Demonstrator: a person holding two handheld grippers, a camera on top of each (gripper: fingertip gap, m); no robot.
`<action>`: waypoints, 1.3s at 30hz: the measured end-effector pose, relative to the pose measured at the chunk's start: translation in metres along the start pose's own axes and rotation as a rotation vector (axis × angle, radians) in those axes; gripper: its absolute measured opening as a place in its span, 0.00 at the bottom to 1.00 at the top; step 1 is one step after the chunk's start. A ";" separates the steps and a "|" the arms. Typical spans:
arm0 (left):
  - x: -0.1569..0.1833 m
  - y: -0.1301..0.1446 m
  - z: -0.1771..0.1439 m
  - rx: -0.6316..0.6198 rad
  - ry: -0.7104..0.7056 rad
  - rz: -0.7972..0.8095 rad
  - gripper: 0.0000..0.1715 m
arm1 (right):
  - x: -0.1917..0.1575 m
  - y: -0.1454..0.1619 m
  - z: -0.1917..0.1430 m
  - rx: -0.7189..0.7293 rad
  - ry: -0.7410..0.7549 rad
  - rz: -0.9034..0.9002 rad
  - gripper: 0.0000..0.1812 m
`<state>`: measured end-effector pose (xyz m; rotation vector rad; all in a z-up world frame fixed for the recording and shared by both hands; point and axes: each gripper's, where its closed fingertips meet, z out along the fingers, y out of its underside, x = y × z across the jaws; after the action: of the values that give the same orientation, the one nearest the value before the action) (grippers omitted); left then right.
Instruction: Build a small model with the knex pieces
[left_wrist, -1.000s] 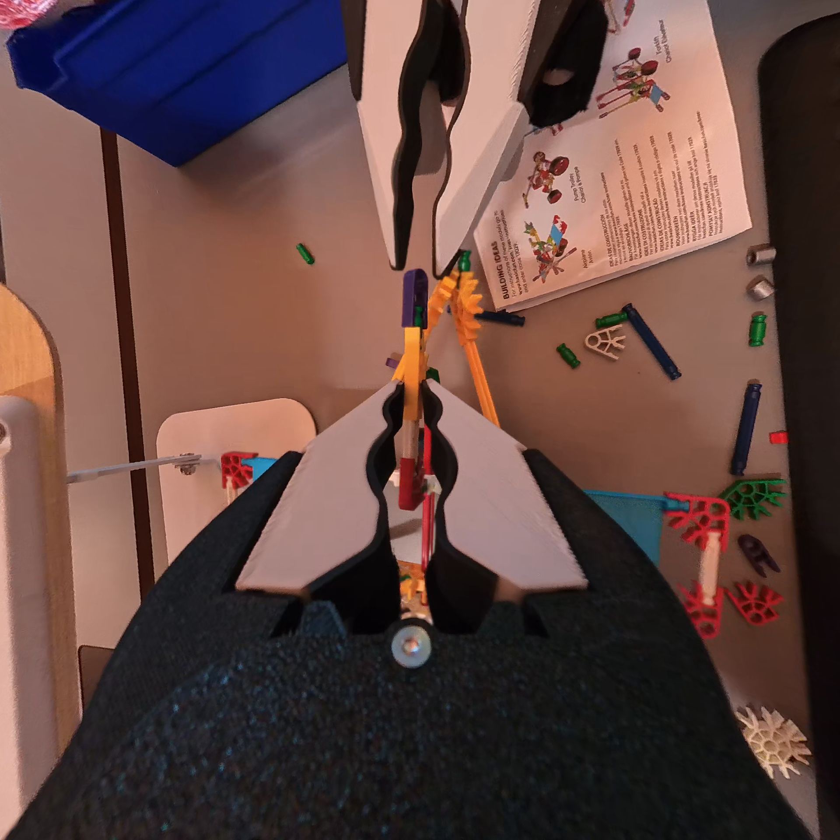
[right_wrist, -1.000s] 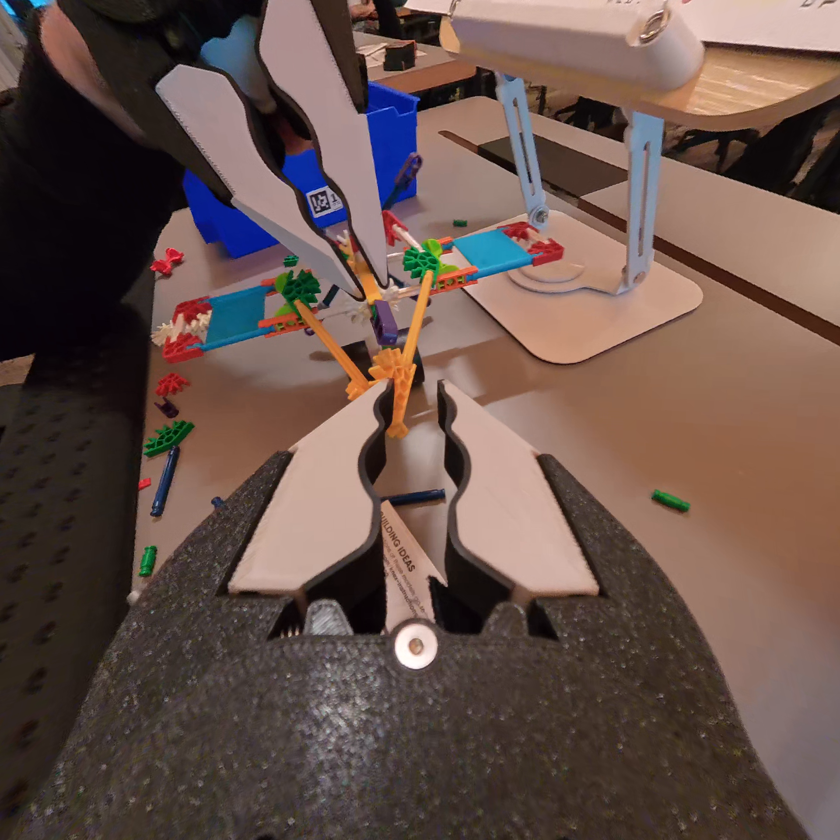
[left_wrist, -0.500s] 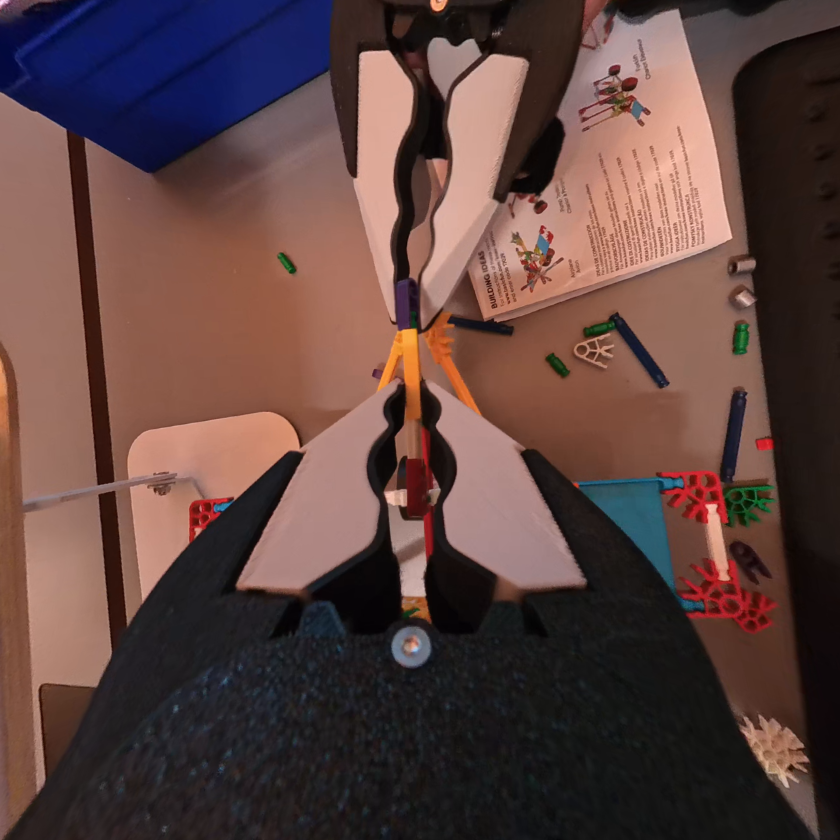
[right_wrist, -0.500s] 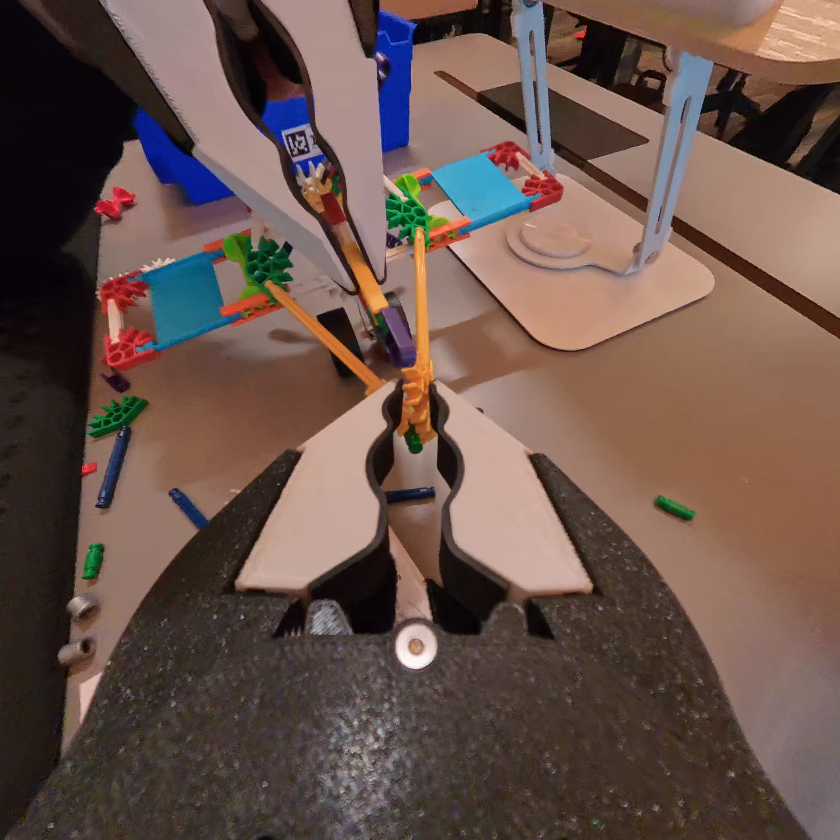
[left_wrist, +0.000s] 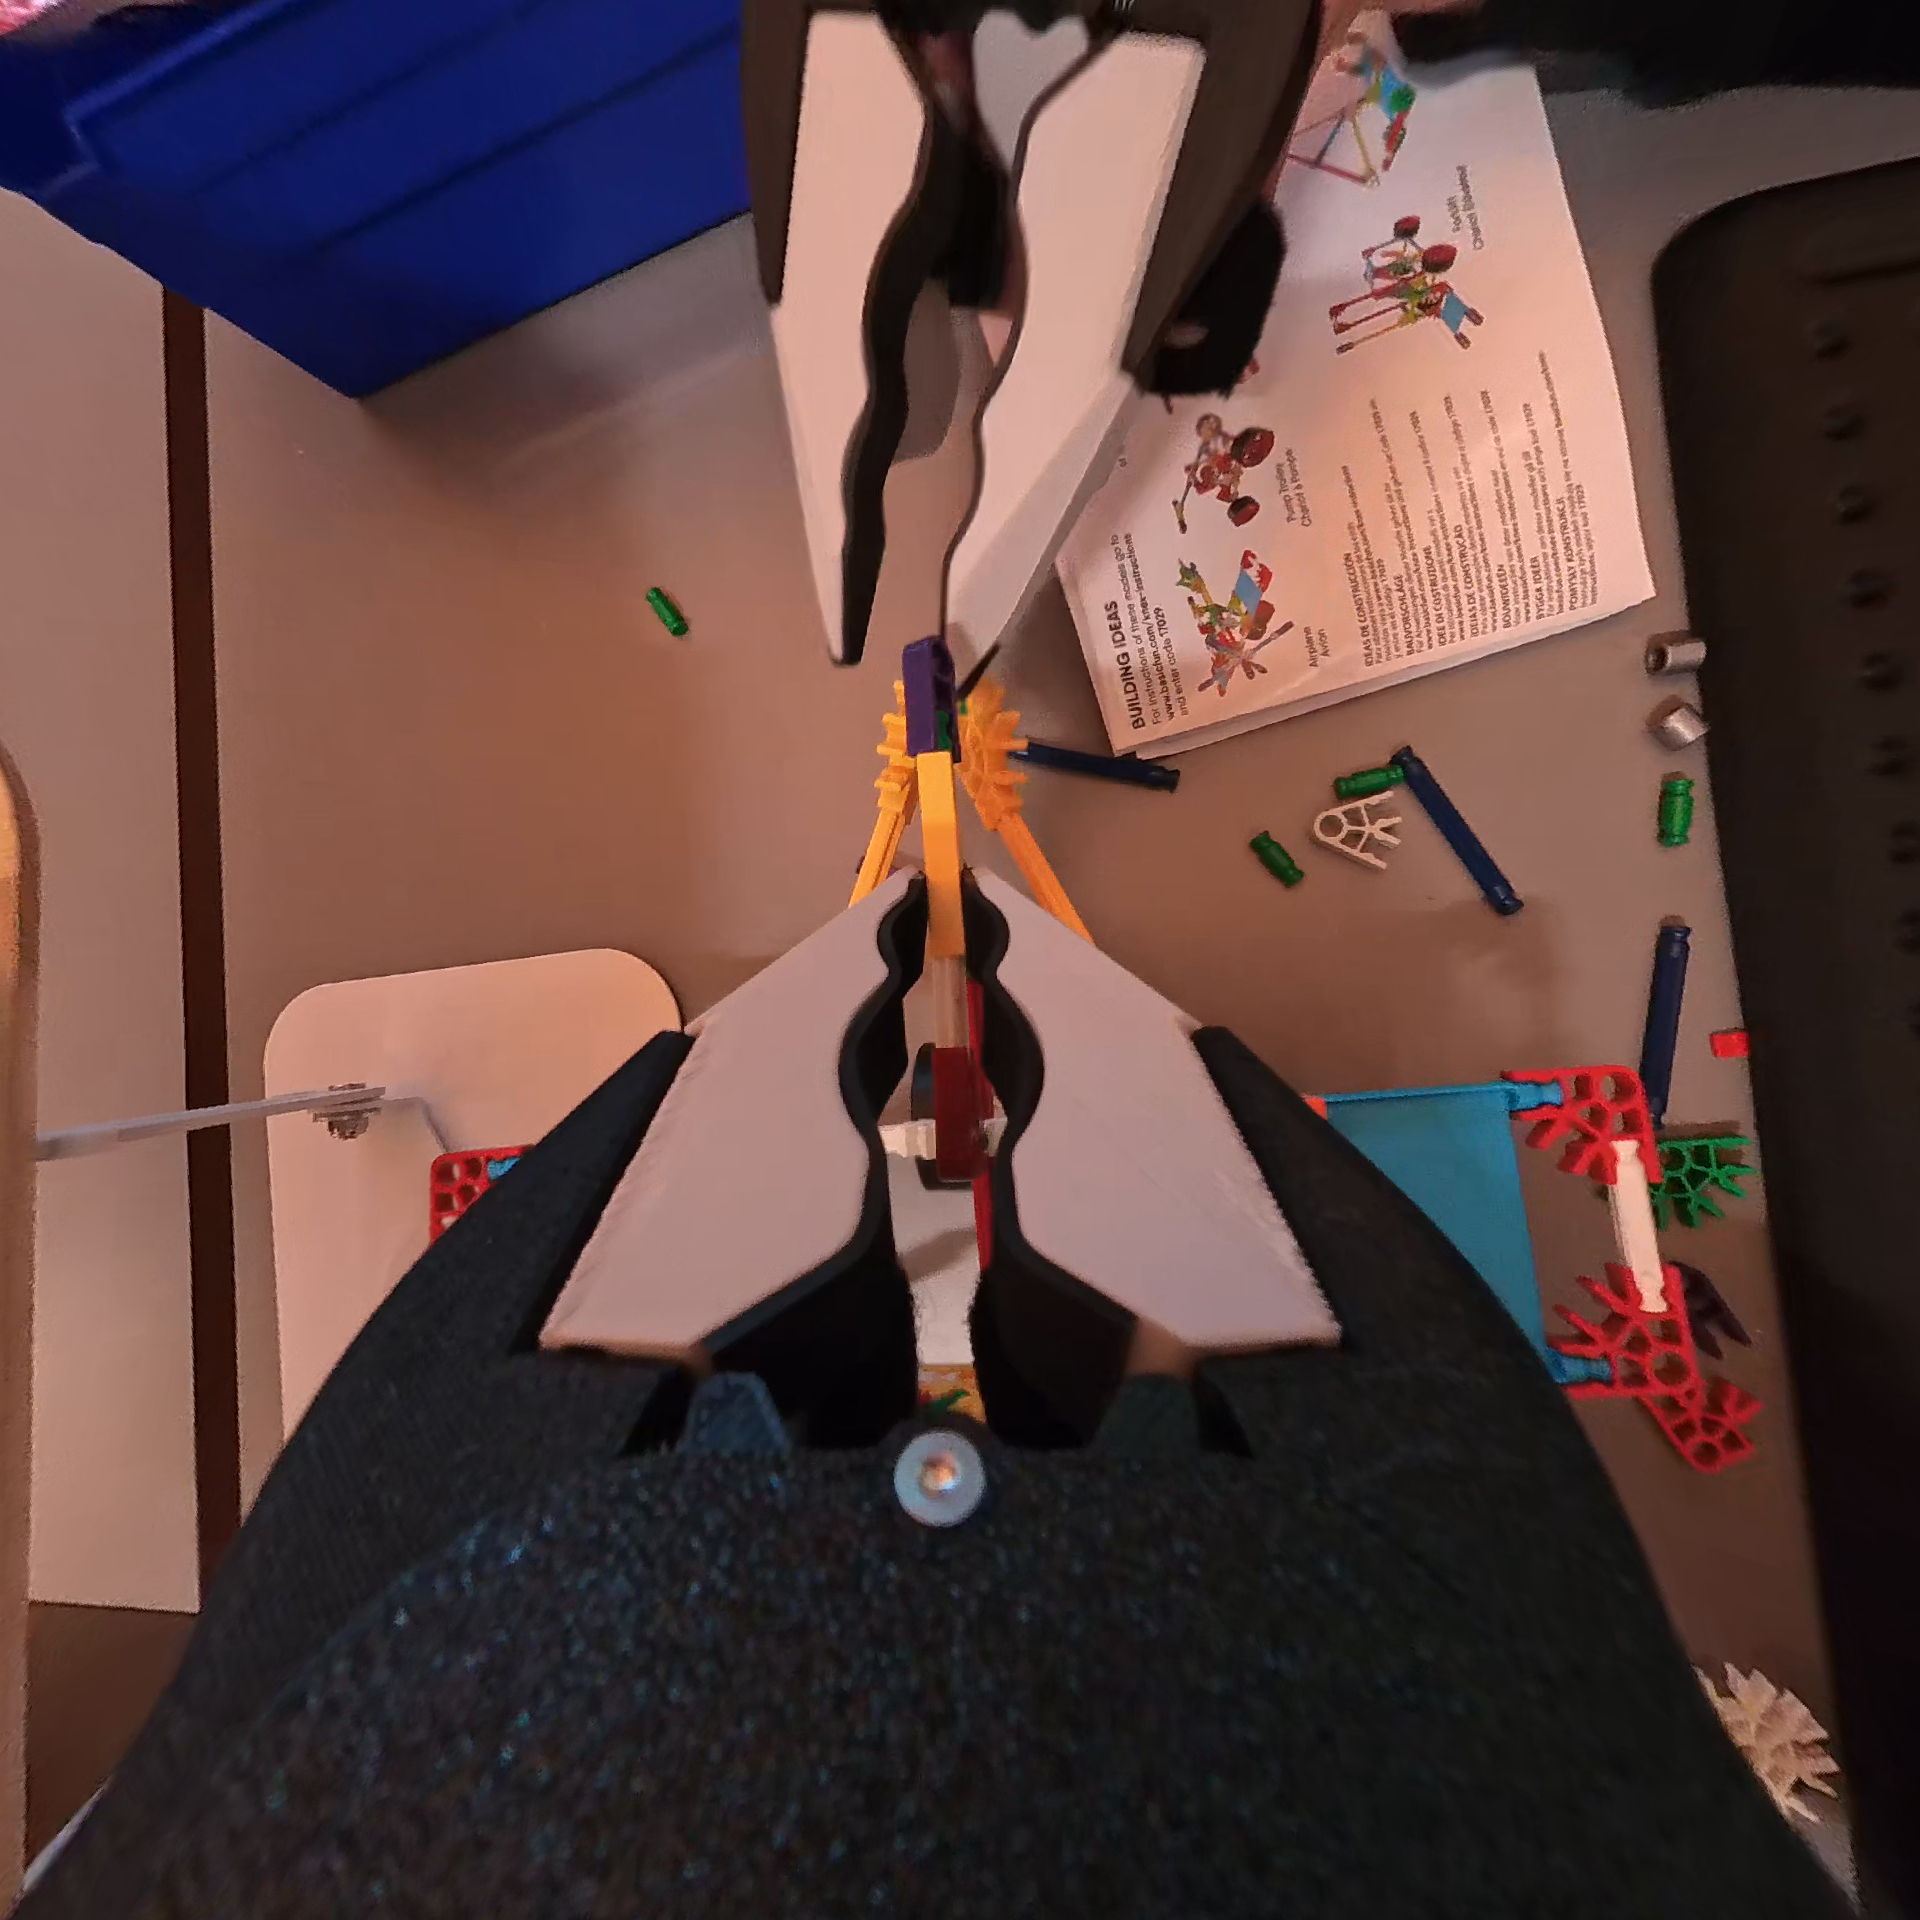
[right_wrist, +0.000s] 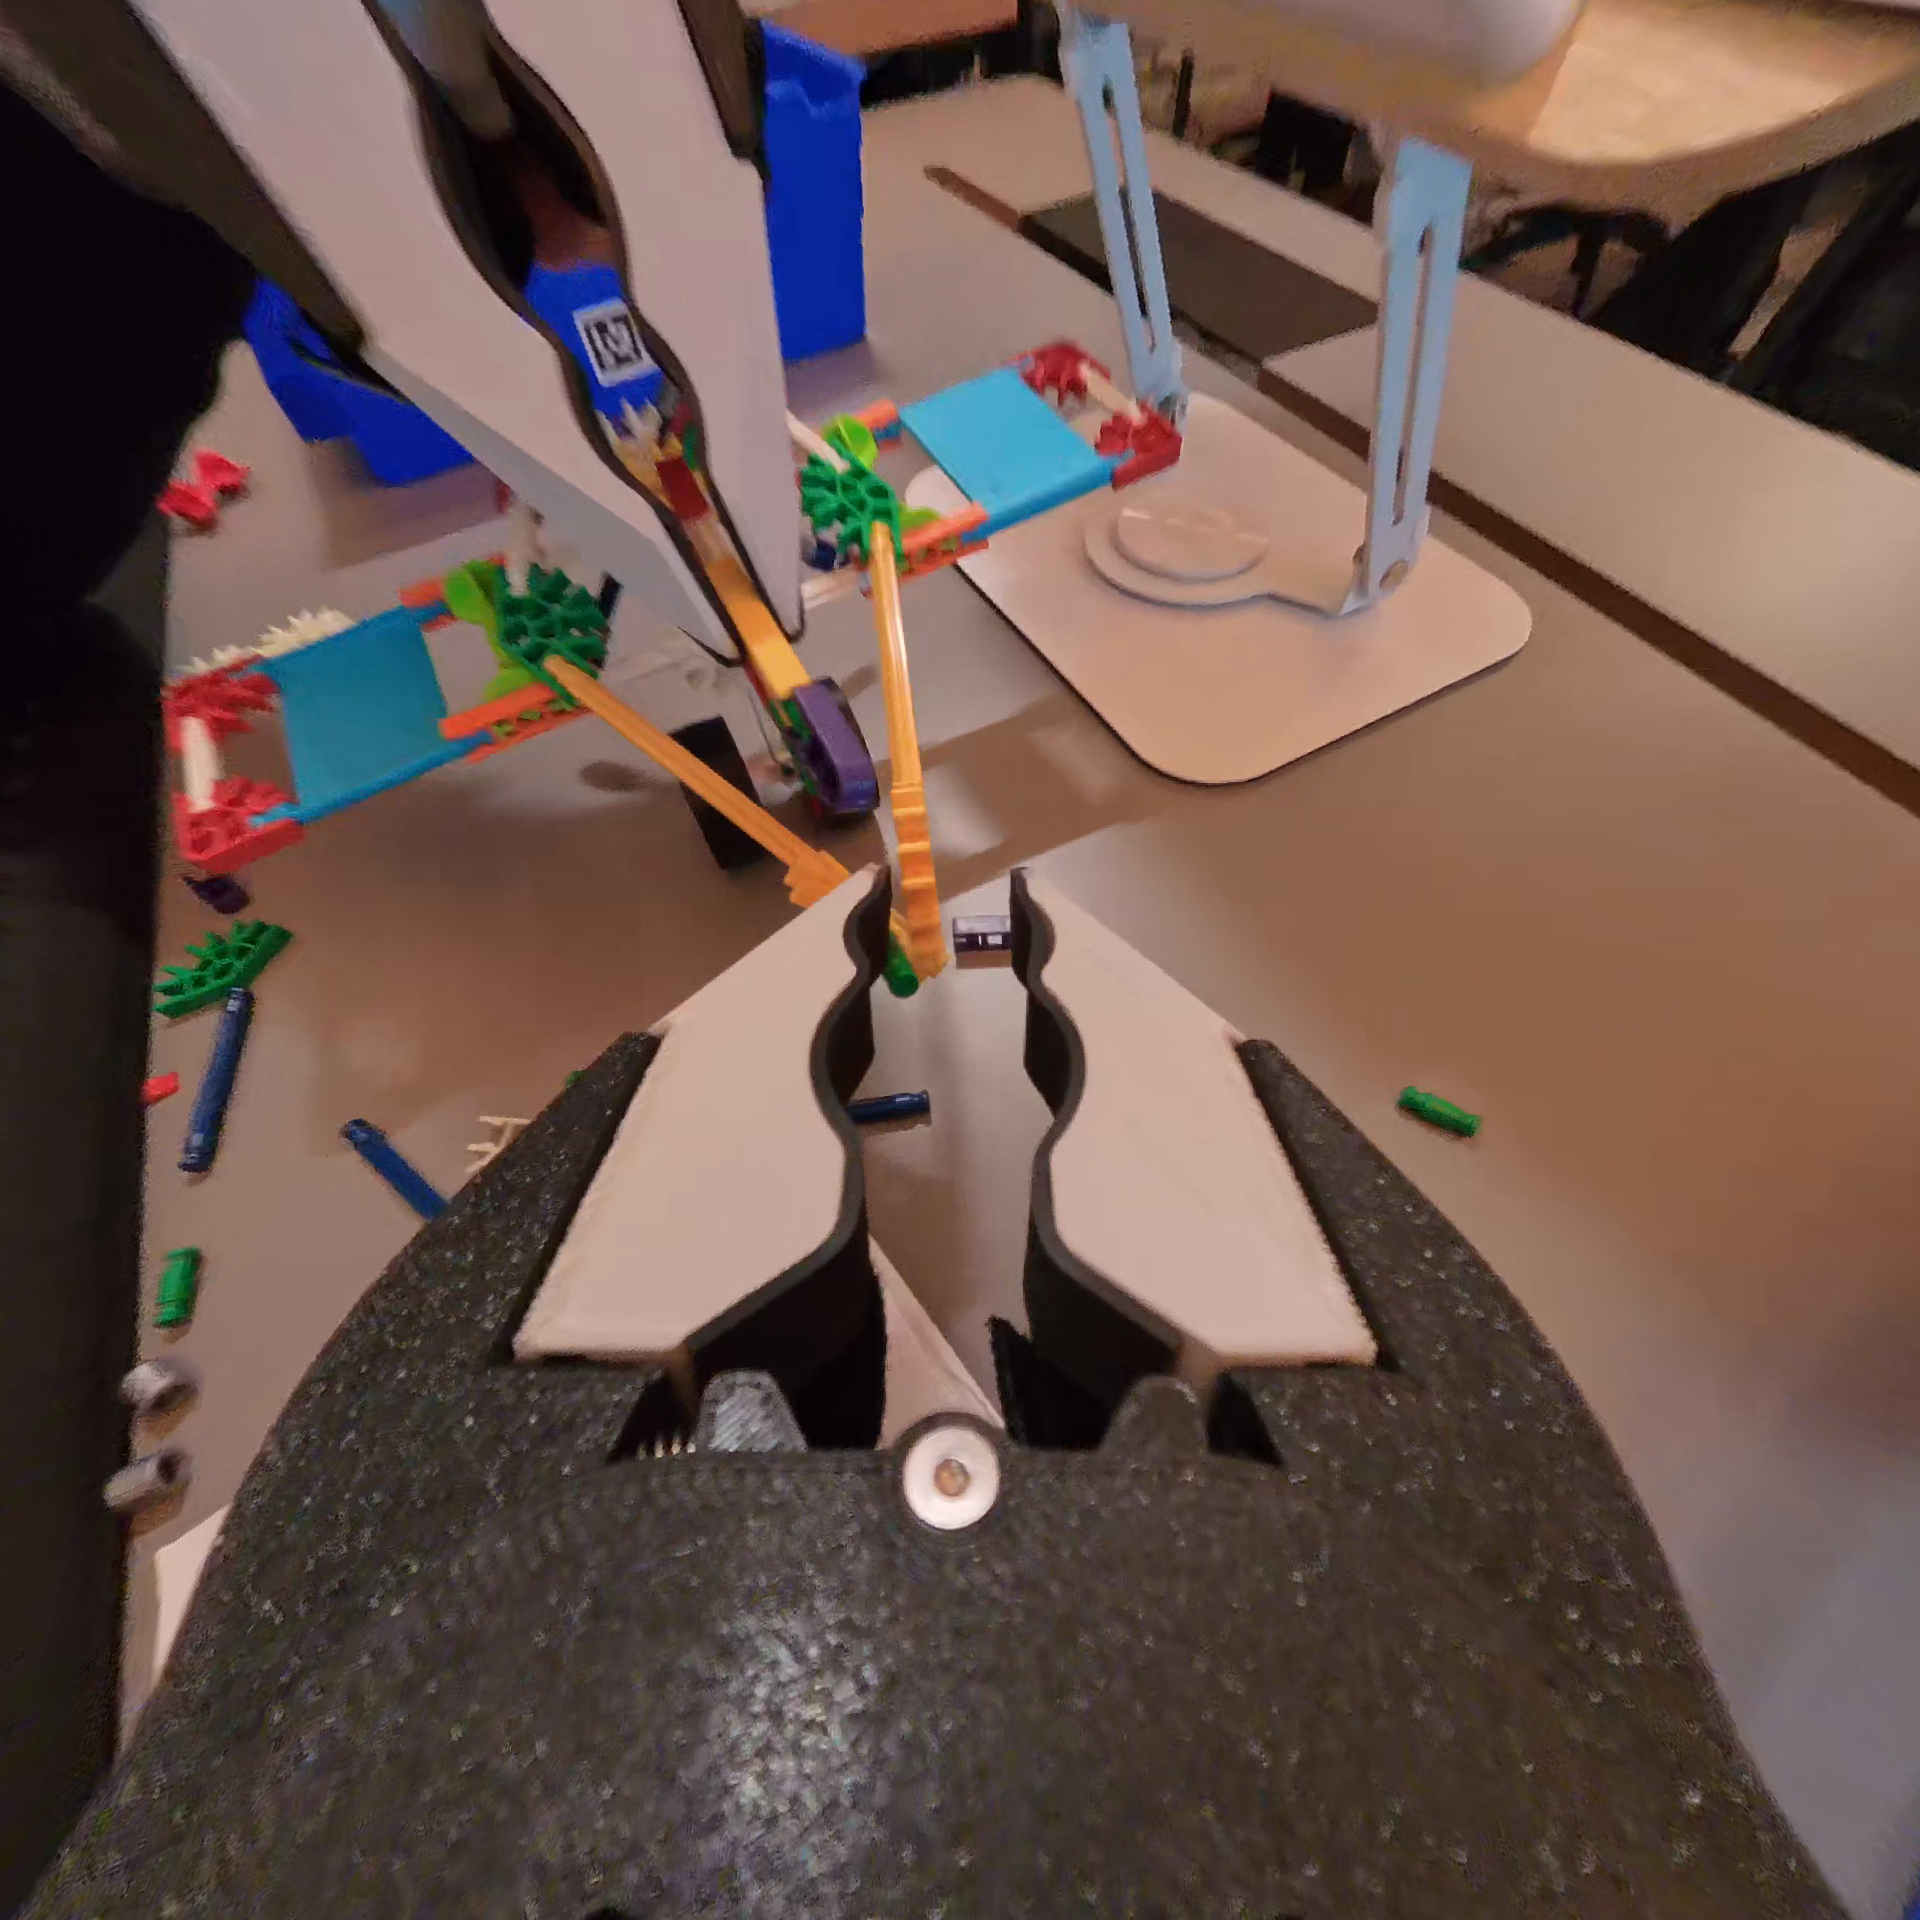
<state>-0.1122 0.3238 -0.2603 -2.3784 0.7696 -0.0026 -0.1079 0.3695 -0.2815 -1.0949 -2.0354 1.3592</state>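
A colourful rod-and-connector toy model with blue panels (right_wrist: 997, 447) stands on the tan table (right_wrist: 1351, 987). My left gripper (left_wrist: 940, 888) is shut on the model's yellow centre rod (left_wrist: 935, 821); it also shows in the right wrist view (right_wrist: 764, 639). A purple connector (left_wrist: 928, 681) caps that rod, with yellow gear connectors (left_wrist: 982, 743) beside it. My right gripper (right_wrist: 945, 883) is open, its fingers on either side of the yellow connector (right_wrist: 914, 883) and green peg (right_wrist: 899, 971) where the two slanted yellow rods meet. It shows from above in the left wrist view (left_wrist: 906, 639).
A blue bin (left_wrist: 364, 187) stands at the back. An instruction sheet (left_wrist: 1351, 520) lies to the right. A white stand base (right_wrist: 1299, 644) sits beside the model. Loose blue rods (left_wrist: 1455, 831), green pegs (right_wrist: 1439, 1110), grey spacers (left_wrist: 1673, 686) and red connectors lie scattered. A black mat (left_wrist: 1818, 727) borders the right. My hands' fingertips stand some 6 cm from each other.
My right gripper closed in on the yellow connector half a second ago and has now opened again. My left gripper kept its hold on the yellow rod.
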 end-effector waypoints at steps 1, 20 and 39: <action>-0.001 0.000 -0.001 0.003 -0.002 -0.002 0.03 | -0.002 -0.001 -0.004 0.009 -0.014 0.001 0.13; -0.005 0.003 0.002 0.000 -0.008 -0.021 0.04 | -0.022 0.031 0.004 -0.159 -0.122 0.018 0.05; -0.002 0.015 0.012 -0.157 -0.034 0.003 0.04 | -0.030 0.029 0.000 -0.168 -0.200 0.191 0.04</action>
<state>-0.1195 0.3221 -0.2788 -2.5183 0.7828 0.1033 -0.0797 0.3505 -0.3062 -1.3005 -2.2717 1.4624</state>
